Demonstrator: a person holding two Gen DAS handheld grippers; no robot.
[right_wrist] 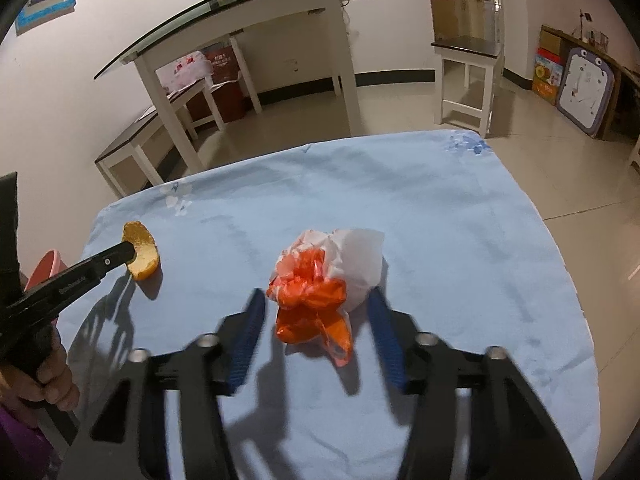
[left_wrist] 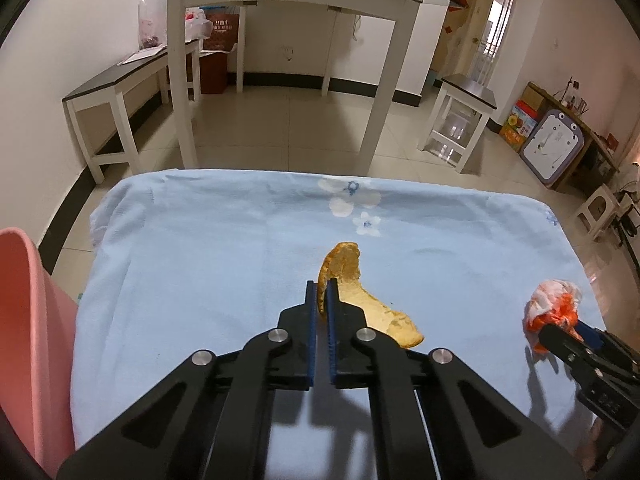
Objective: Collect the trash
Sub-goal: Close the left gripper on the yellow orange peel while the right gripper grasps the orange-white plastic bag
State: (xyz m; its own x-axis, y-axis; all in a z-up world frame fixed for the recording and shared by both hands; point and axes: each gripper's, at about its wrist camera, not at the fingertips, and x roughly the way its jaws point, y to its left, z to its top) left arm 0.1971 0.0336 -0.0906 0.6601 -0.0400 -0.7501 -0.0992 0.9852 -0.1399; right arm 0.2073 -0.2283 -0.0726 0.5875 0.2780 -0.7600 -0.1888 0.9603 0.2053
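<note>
Far left, a pink bin (left_wrist: 28, 320) stands just off the bench (left_wrist: 200, 248), which is draped in pale blue cloth. My left claw (left_wrist: 321, 292) is pinched narrow on an orange peel (left_wrist: 352, 280), whose lower end rests on the cloth. To the right, my right claw (right_wrist: 316, 304) stands wide, its fingers (right_wrist: 252, 332) flanking a crumpled orange-and-white plastic bag (right_wrist: 328, 276) lying on the bench.
</note>
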